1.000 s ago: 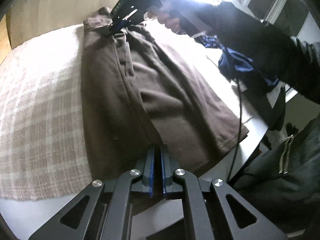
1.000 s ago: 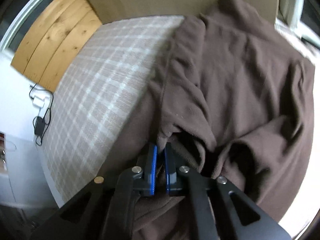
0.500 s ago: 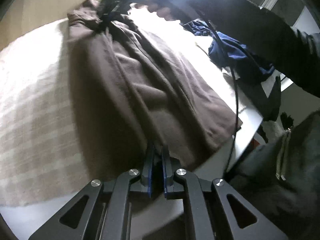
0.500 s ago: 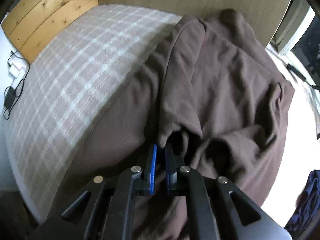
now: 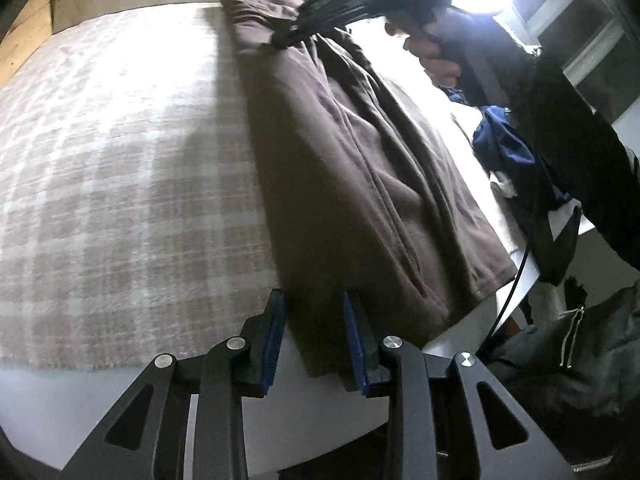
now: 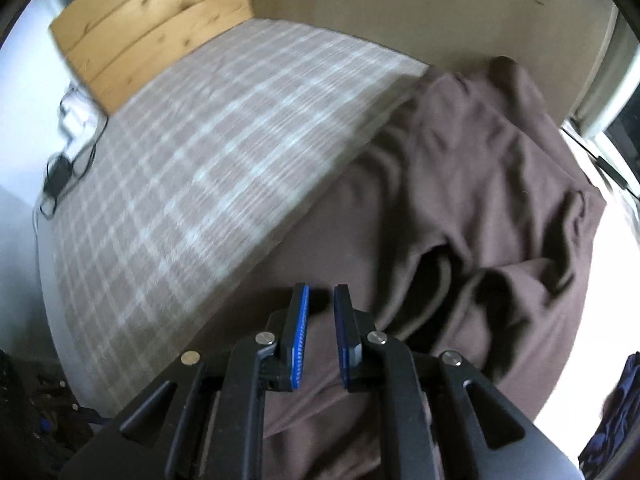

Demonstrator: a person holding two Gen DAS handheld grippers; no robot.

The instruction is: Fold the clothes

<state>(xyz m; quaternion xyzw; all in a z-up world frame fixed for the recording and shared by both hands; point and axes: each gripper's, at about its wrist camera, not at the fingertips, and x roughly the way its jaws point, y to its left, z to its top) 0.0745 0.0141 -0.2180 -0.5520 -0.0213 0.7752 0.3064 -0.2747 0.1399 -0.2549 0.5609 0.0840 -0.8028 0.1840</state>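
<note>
both jaws opening since earlier, cloth released: left gripper (image 5: 314, 334) straddles near hem of long brown fleece garment (image 5: 360, 168); right gripper (image 6: 320, 334) over far end.

Our left claw (image 5: 314, 334) points steeply down, its blue-padded jaws opening, with cloth lying in the gap but neither pad pressing on it. Our right claw (image 6: 320, 334) also tilts steeply down, jaws opening a narrow gap with nothing gripped between them. In the left wrist view, our right hand (image 5: 438, 62) wraps its claw's handle, dark sleeve (image 5: 572, 128) trailing behind.
</note>
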